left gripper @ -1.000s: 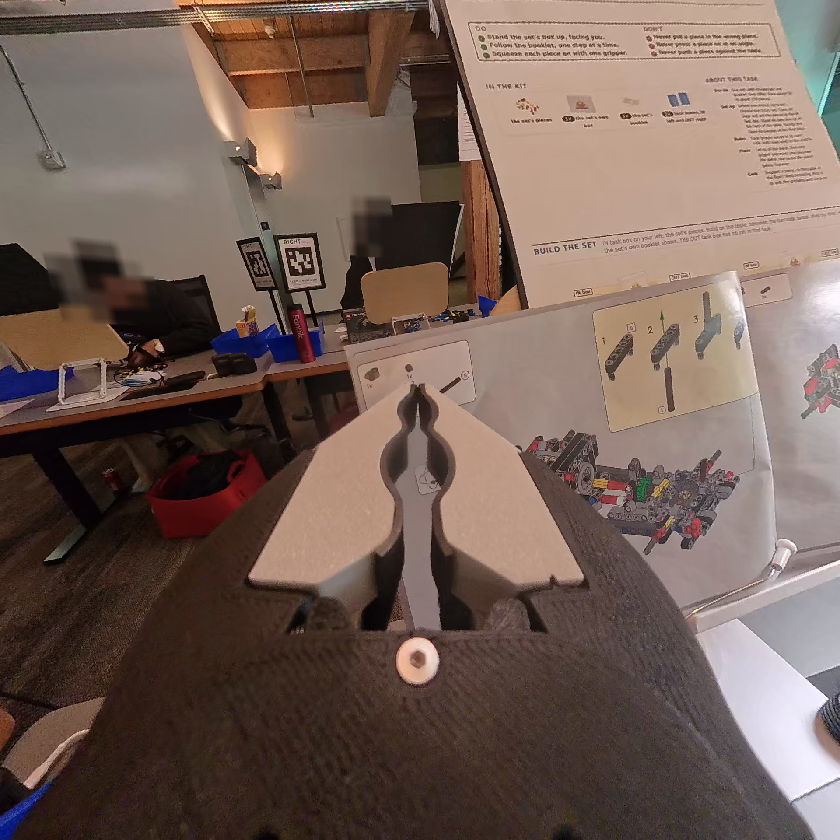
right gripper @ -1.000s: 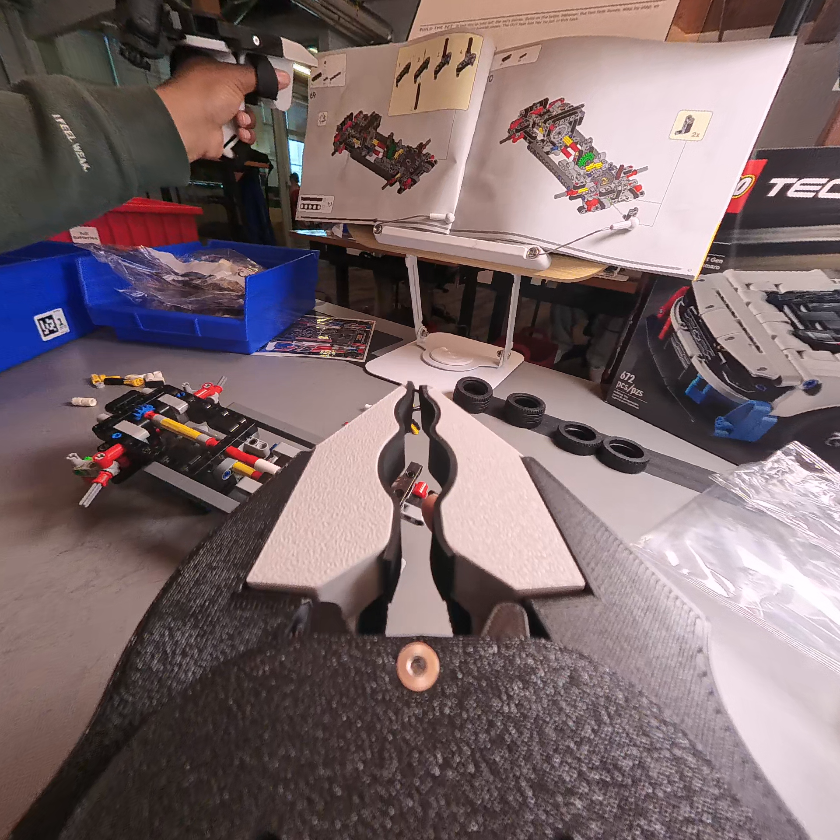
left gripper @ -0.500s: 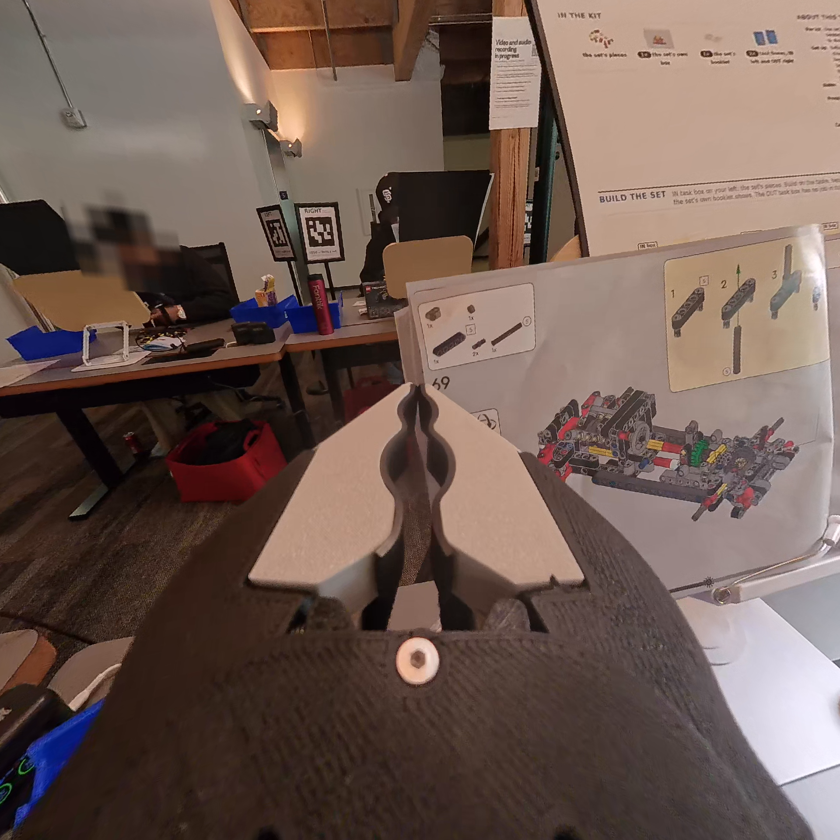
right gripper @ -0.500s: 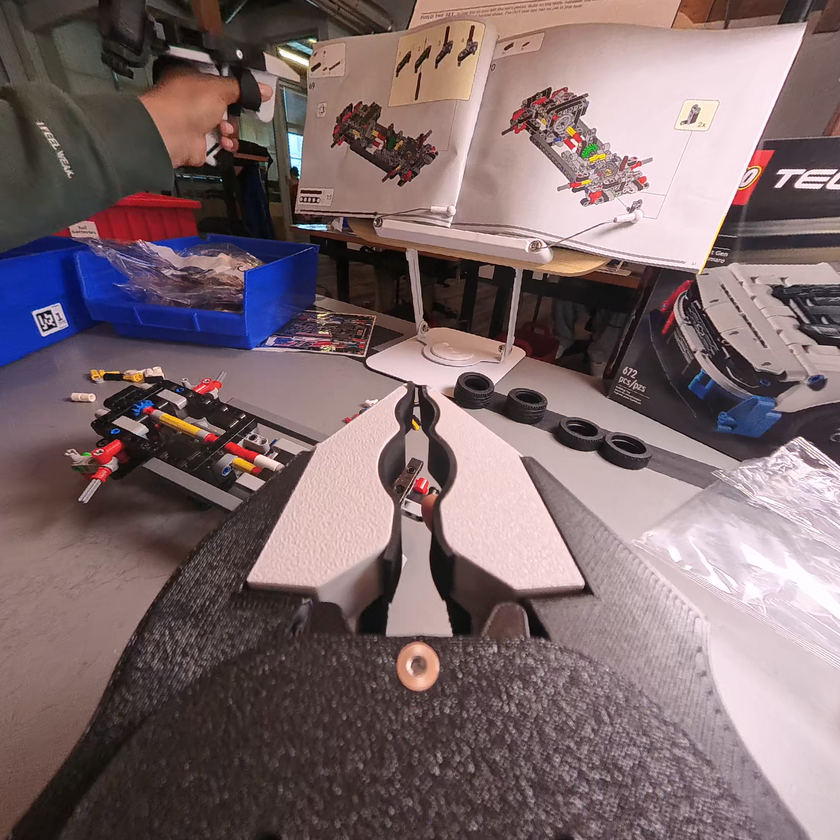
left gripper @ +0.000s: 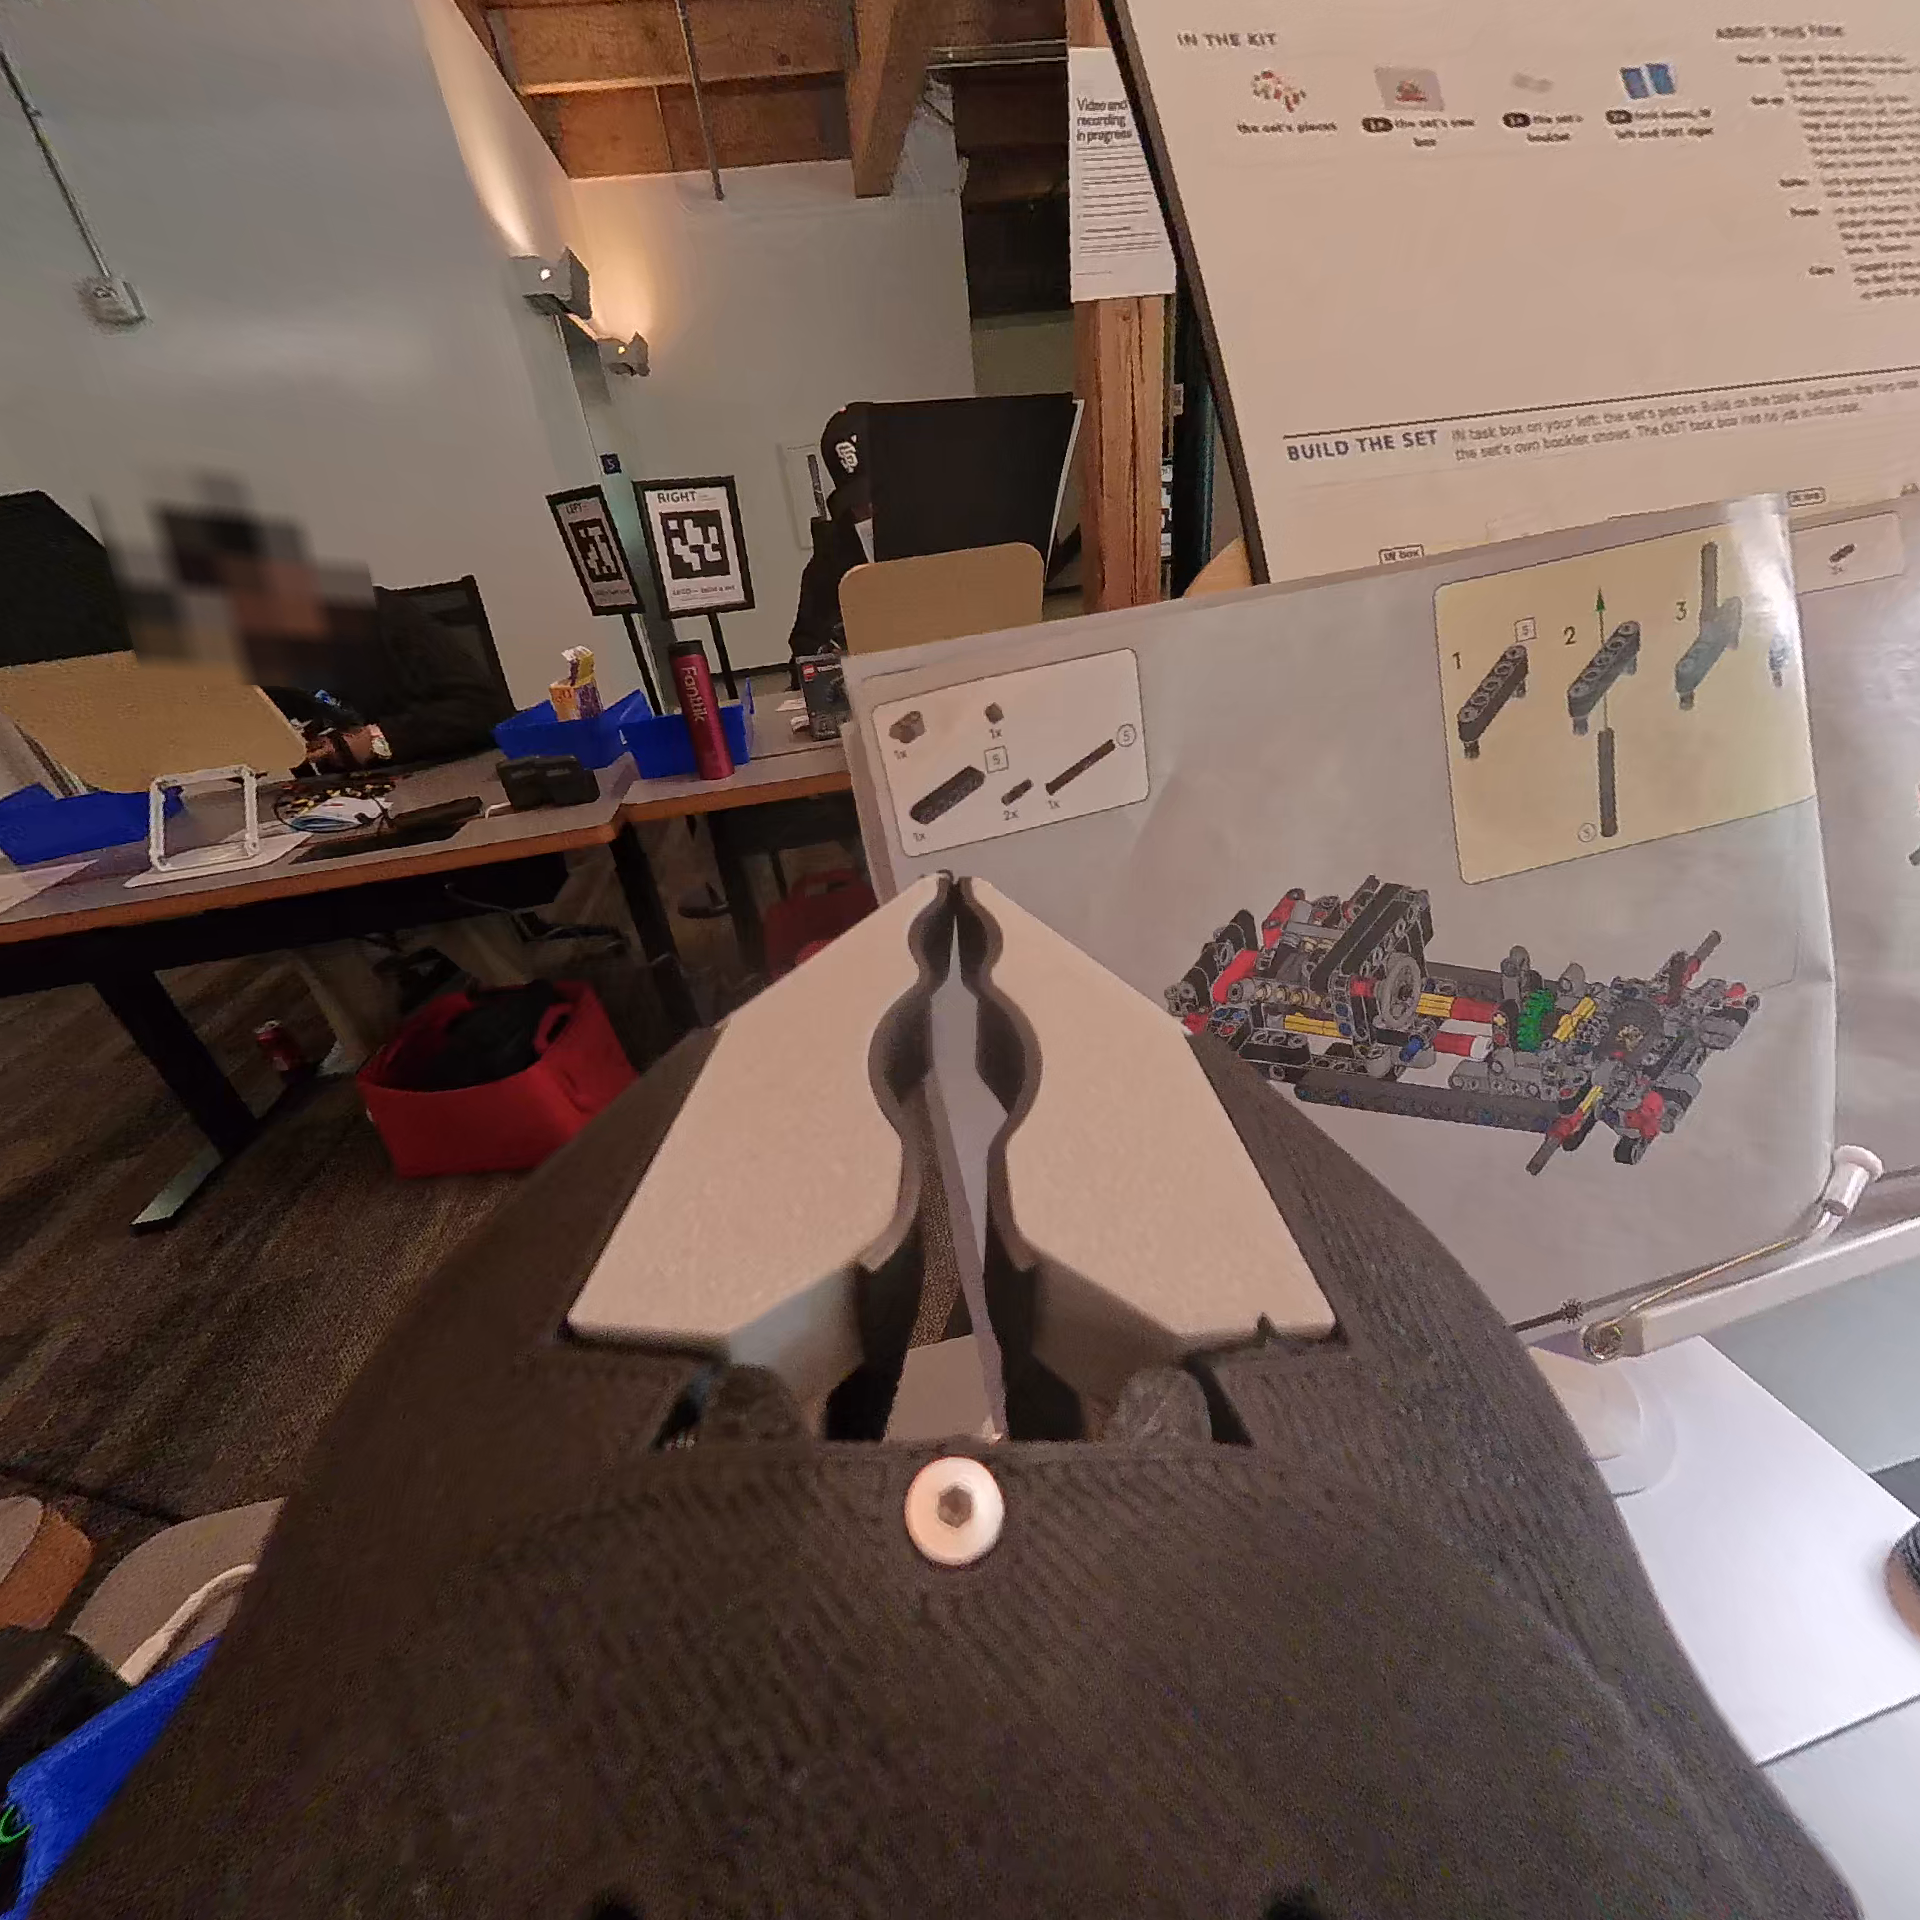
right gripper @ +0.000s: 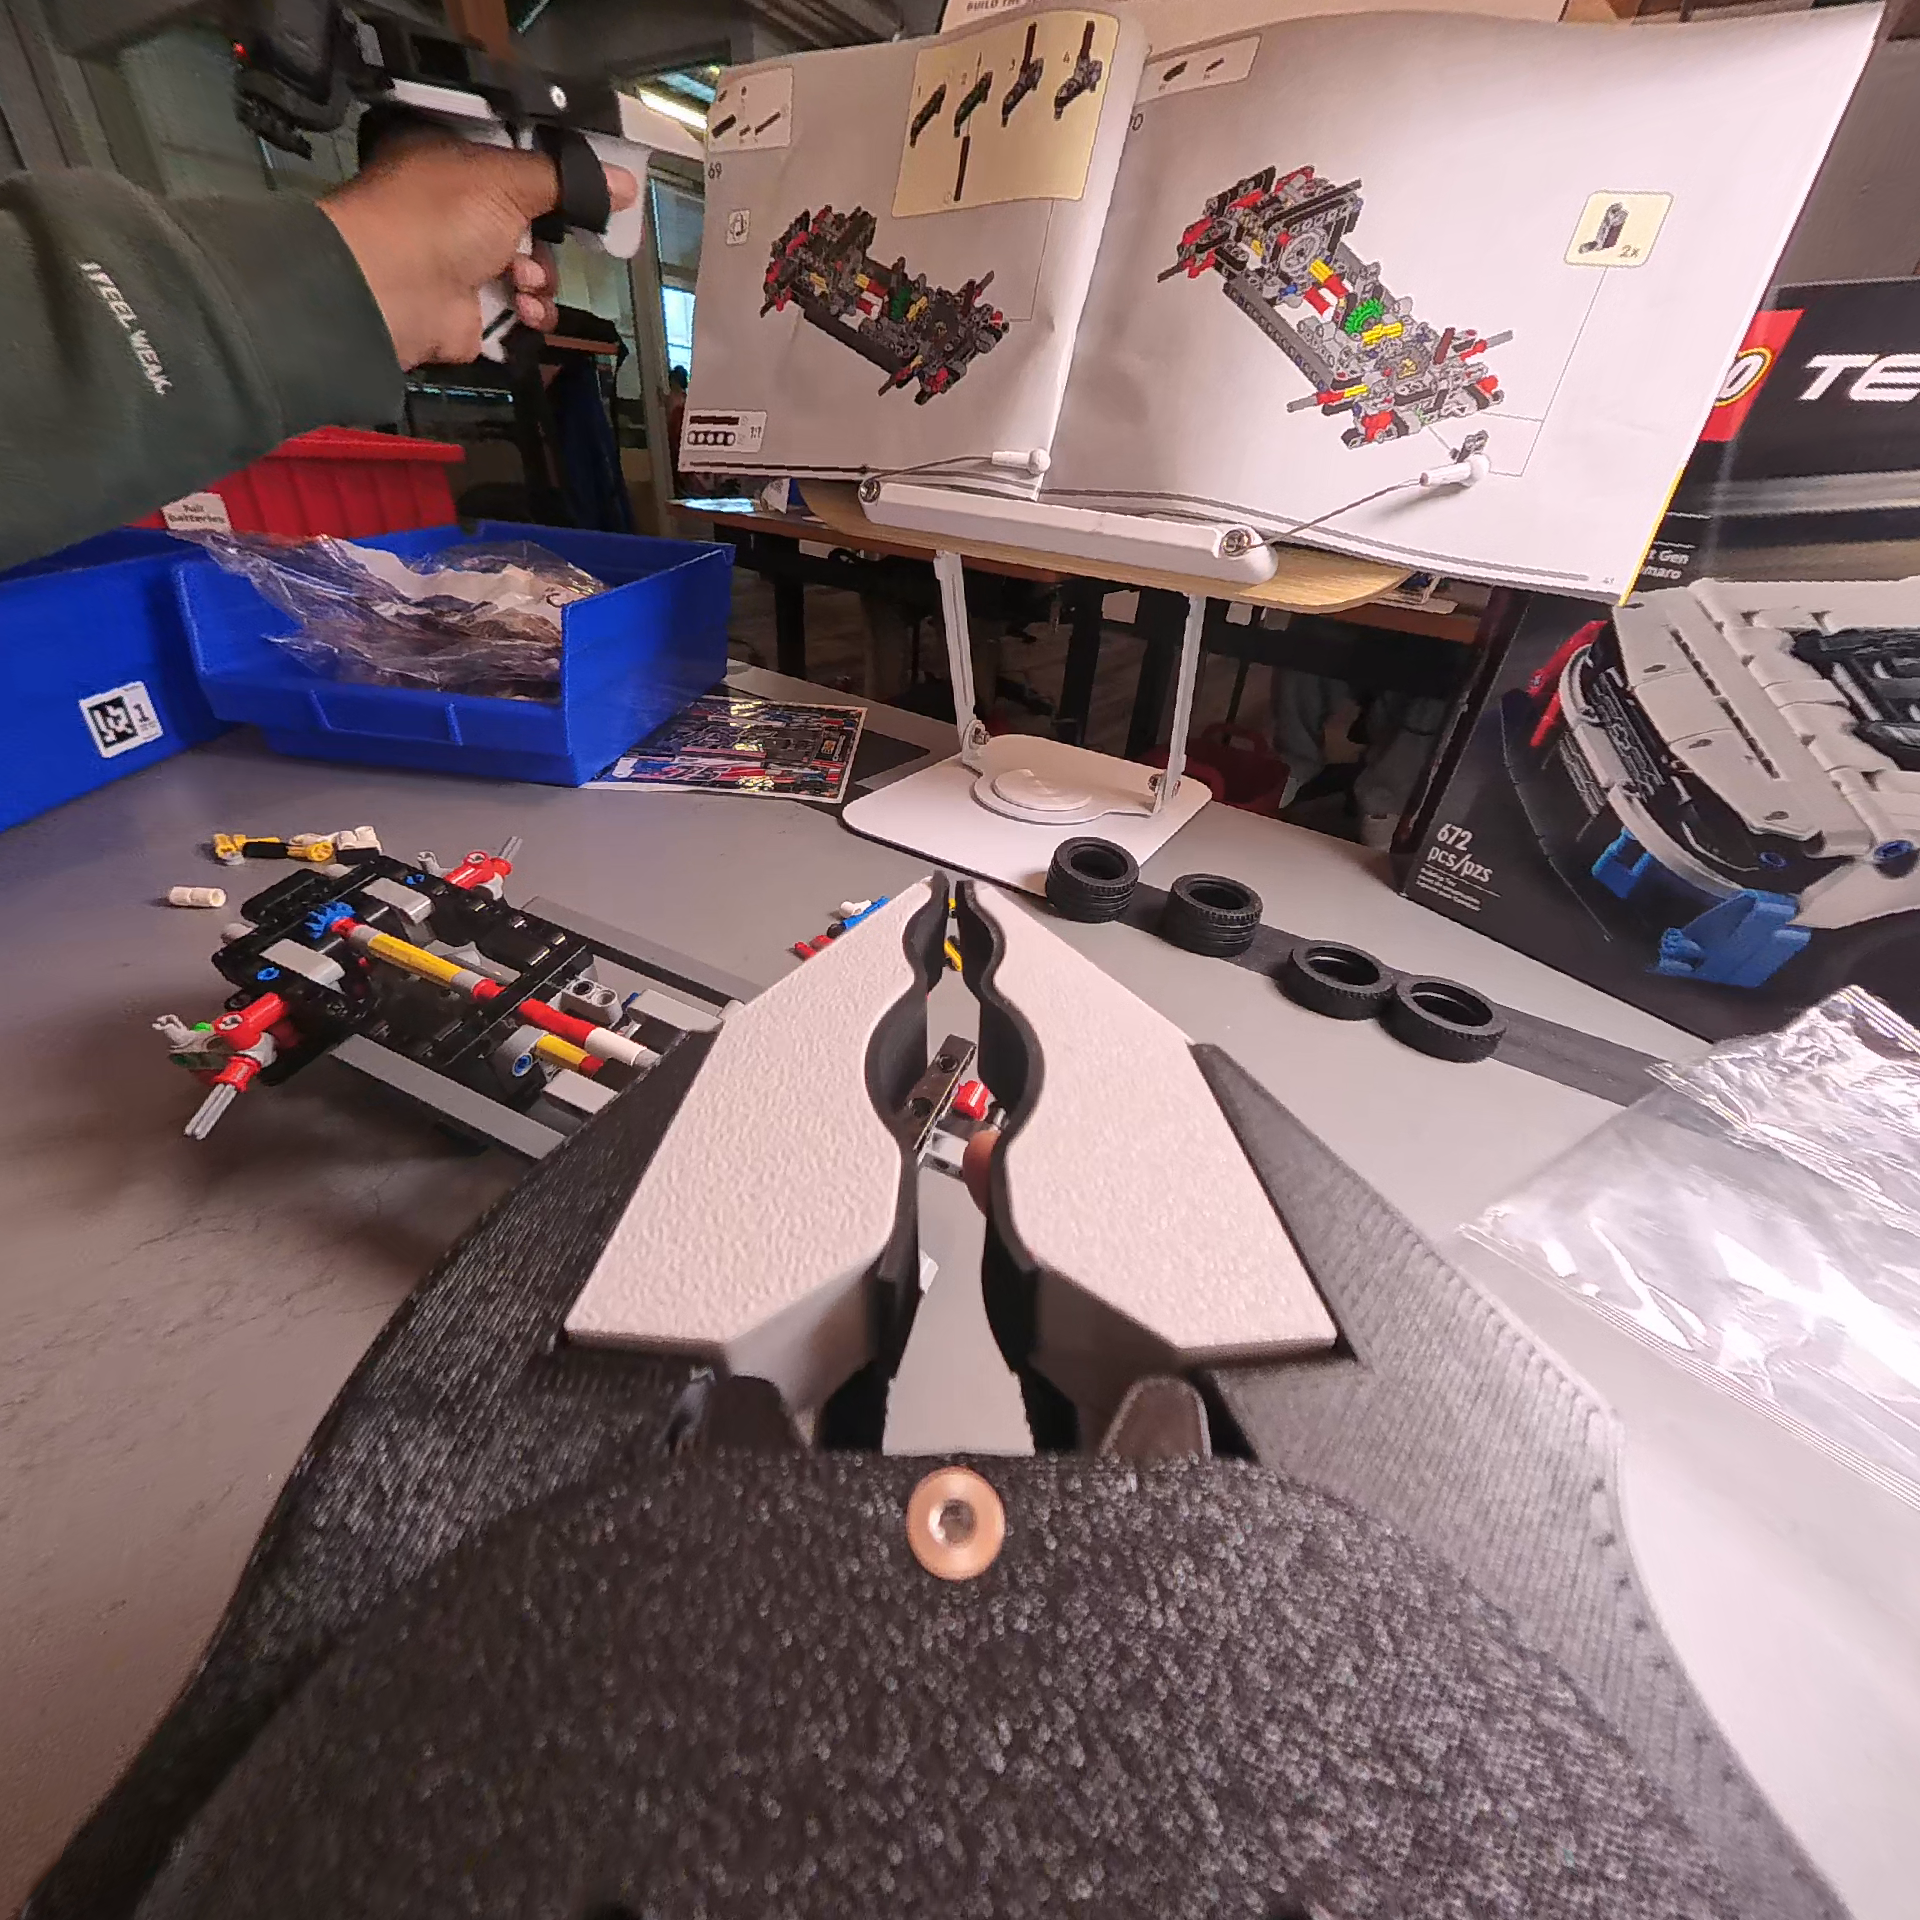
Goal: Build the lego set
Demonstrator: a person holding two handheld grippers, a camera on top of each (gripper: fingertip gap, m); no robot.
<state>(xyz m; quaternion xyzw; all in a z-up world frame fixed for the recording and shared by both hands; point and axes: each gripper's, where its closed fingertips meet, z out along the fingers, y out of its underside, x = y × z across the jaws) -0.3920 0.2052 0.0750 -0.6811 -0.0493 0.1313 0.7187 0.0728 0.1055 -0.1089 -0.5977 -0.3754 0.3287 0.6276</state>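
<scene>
Left gripper (left gripper: 951, 883) clenched empty, raised at instruction booklet (left gripper: 1351, 935).
Right gripper (right gripper: 951, 894) closed, nothing gripped; only its view shows chassis assembly (right gripper: 416, 987) at 10 o'clock.

1. Back in the room, a second grey desk (left gripper: 312, 883) stands well apart, and a person in dark clothing (left gripper: 416, 675) sits behind it.
2. On that desk: blue bins (left gripper: 623, 732), with a dark red bottle (left gripper: 701, 722) upright just beside them.
3. Two black-and-white marker signs (left gripper: 655, 545) stand side by side on thin posts behind the bottle.
4. A white frame stand (left gripper: 203, 821) sits at the desk's left end.
5. Down on the dark floor, a red basket (left gripper: 488, 1091) with something black inside, near the desk leg.
6. Wall lamps (left gripper: 566, 286) glow on the pale wall; a wooden post (left gripper: 1117, 447) rises right of them.
</scene>
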